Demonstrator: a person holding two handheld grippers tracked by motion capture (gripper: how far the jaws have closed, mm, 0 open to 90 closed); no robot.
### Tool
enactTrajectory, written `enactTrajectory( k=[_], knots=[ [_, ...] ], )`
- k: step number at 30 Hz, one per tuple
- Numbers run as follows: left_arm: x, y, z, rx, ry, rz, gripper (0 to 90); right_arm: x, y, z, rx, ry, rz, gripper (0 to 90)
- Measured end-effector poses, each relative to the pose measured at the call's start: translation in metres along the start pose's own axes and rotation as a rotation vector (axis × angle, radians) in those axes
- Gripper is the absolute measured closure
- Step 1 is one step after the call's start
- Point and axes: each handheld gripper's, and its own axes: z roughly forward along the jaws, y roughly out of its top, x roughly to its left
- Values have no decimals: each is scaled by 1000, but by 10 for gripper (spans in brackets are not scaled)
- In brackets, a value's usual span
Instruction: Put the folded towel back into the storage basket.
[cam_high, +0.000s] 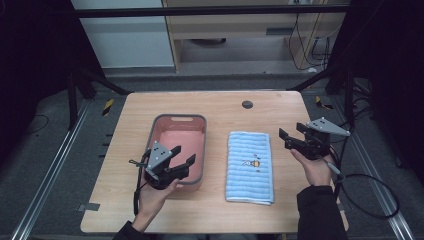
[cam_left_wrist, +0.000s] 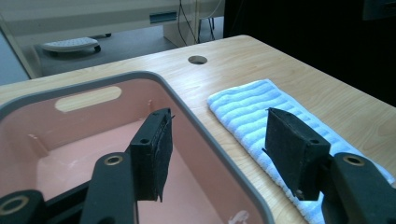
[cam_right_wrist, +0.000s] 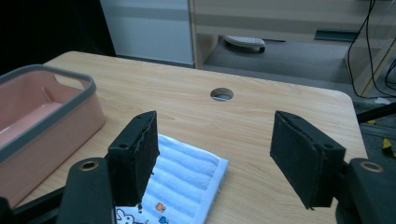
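A folded light-blue striped towel (cam_high: 249, 166) with a small printed figure lies flat on the wooden table (cam_high: 225, 105), right of centre. A pink basin (cam_high: 178, 145) with a grey rim stands to its left and looks empty. My left gripper (cam_high: 183, 157) hovers open over the basin's near right corner, its jaws straddling the rim (cam_left_wrist: 219, 156), with the towel (cam_left_wrist: 252, 109) just beyond. My right gripper (cam_high: 289, 135) is held open just right of the towel's far end, nothing between its jaws. In the right gripper view the towel's corner (cam_right_wrist: 187, 179) sits below the jaws and the basin (cam_right_wrist: 44, 116) at left.
A round cable hole (cam_high: 247, 104) sits near the table's far edge. Black cables trail off the right gripper over the table's right edge (cam_high: 370, 195). A strip of grey tape (cam_high: 88, 206) marks the near left corner. Cabinets and wires stand beyond the table.
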Motion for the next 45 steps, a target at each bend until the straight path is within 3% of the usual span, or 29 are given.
enactTrajectory(
  k=[25,35,41,45],
  knots=[
    [-54,-7,42,52,-98,55,438,-5,3,21,29,-1,-3,328],
    [-68,-15,57,84,-128,55,463,-6,-3,33,46,5,0,344],
    [-73,-21,65,104,-132,58,472,-7,-8,42,73,5,-21,352],
    [-77,-25,69,113,-126,69,476,-9,-11,48,65,5,-8,361]
  ],
)
